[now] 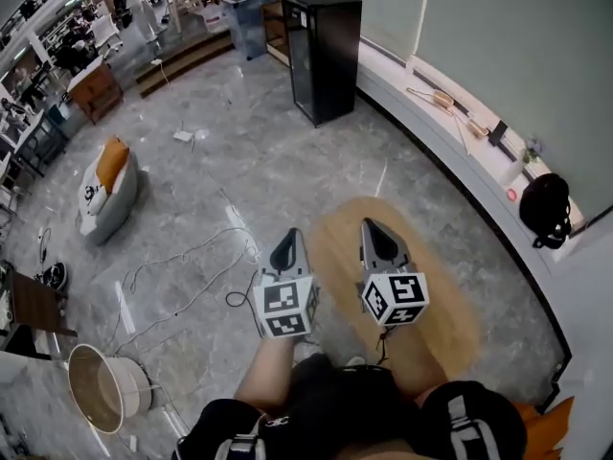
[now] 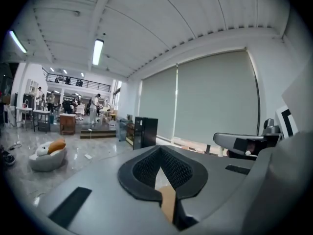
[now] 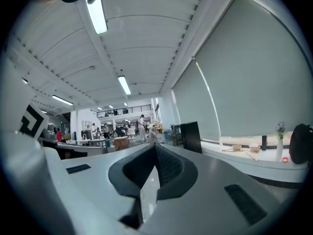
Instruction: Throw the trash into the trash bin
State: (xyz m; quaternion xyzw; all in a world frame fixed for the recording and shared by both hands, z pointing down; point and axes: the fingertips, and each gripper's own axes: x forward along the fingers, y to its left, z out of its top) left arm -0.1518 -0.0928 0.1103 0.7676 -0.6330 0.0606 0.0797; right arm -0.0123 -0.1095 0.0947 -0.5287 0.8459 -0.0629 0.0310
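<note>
Hard to call the stage here. Over on the grey floor point(image 1: 287, 161), spotting a pale trash bin point(image 1: 136, 387) at lower left, inside too dim to check. Holding nothing in left gripper point(image 1: 290, 234) or right gripper point(image 1: 370, 226), both pinched shut. Possibly trash: tiny white scrap point(image 1: 184, 136) far off. Fits already dumped or not fetched.

open office hall: marble floor point(image 1: 287, 161), desks point(image 1: 94, 89) at far end, mezzanine railing point(image 2: 73, 85), roller blinds point(image 2: 215, 97).
</note>
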